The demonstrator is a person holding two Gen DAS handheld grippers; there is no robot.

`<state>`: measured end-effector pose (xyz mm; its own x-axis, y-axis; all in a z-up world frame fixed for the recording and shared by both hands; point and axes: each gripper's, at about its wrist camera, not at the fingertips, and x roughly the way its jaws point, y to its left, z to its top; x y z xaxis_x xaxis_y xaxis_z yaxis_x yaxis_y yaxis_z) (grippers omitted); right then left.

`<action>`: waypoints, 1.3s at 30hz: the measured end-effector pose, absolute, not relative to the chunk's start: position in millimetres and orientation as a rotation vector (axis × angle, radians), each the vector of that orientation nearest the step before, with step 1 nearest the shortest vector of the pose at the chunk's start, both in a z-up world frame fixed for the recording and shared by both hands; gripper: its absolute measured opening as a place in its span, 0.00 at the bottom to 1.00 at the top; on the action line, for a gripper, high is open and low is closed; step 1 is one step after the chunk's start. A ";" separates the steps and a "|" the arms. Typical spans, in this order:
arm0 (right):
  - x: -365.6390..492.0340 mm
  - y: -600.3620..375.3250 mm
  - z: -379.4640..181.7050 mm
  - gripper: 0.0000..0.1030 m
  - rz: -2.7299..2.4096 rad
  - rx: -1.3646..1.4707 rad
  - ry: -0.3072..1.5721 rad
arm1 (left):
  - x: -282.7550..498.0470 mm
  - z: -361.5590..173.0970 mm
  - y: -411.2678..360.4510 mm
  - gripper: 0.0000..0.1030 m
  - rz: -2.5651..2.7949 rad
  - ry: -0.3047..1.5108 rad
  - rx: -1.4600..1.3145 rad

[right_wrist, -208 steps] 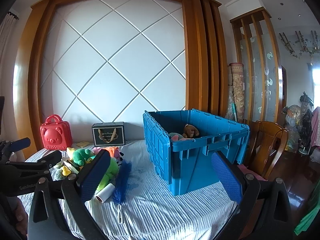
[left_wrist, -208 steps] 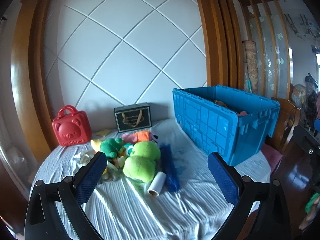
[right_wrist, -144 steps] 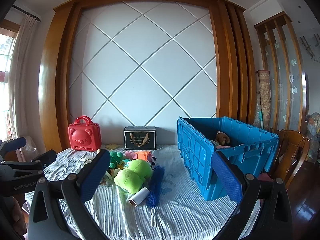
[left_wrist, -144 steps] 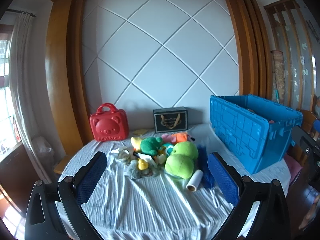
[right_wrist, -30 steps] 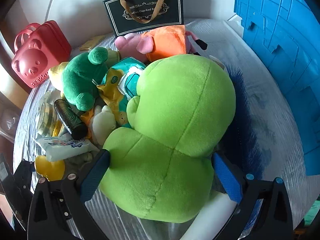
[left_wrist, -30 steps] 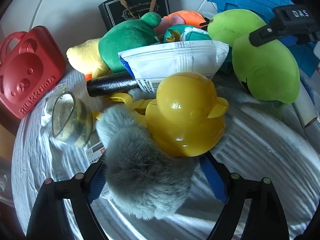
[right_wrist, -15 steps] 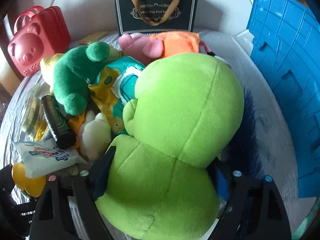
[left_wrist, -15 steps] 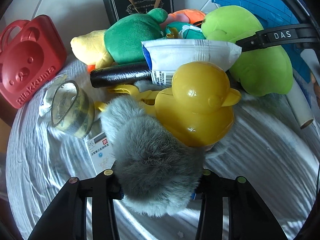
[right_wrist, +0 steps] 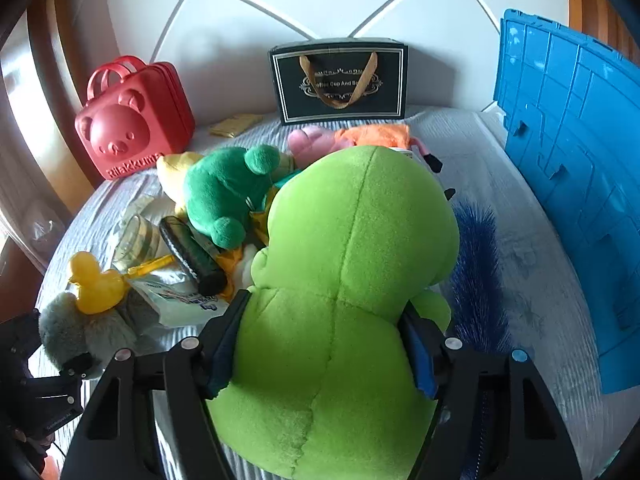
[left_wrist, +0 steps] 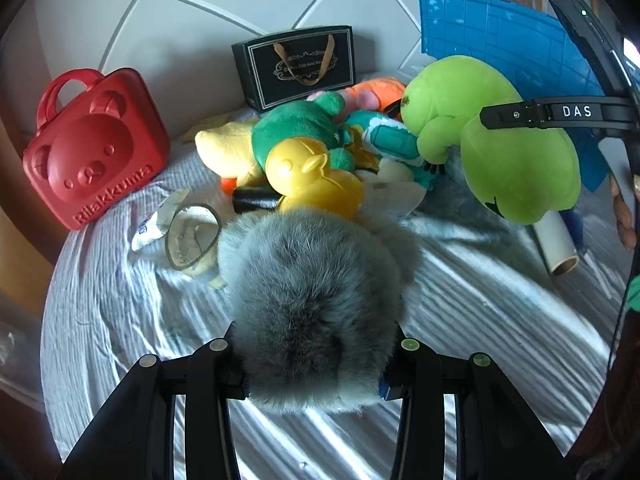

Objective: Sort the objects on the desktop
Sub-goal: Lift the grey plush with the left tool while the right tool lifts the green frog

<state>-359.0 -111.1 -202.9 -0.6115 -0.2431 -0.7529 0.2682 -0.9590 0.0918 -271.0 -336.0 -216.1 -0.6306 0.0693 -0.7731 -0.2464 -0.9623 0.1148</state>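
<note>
Two claws, both loaded: our left claw [left_wrist: 314,364] pinches the grey furry toy [left_wrist: 316,300] above the desk [left_wrist: 500,320]; our right claw [right_wrist: 324,344] clamps the lime-green plush [right_wrist: 348,280], head pointing away lengthwise.

The grey furry plush toy [left_wrist: 316,312] sits between the fingers of the left gripper [left_wrist: 314,364], with the yellow plastic duck [left_wrist: 316,178] touching its far side. The clear tape roll [left_wrist: 192,236] lies left of the duck. The red bear-faced plastic case [left_wrist: 94,152] stands at the far left, the black paper gift bag [right_wrist: 340,80] against the wall behind the pile. The lime-green plush toy [right_wrist: 344,300] fills the right gripper [right_wrist: 326,344]; the blue plastic crate [right_wrist: 576,168] stands right of it, with the blue feather duster [right_wrist: 476,264] between the 2.
</note>
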 end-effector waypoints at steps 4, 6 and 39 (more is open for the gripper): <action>-346.5 -106.6 -178.1 0.63 -2.604 1.136 0.031 | -259.7 -192.0 -332.5 0.40 2.682 0.355 -1.190; -344.4 -102.2 -170.3 0.52 -2.607 1.131 0.006 | -257.0 -187.7 -332.5 0.40 2.686 0.368 -1.202; -409.8 -116.7 -276.7 0.70 -2.422 1.609 0.430 | -222.5 -204.7 -313.4 0.40 2.618 0.271 -1.182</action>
<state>-409.8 -116.7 -276.7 -0.3863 -0.0068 -0.9224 0.3239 -0.9373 -0.1287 -222.5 -313.4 -204.7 -0.6370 0.1545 -0.7552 -0.3061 -0.9498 0.0639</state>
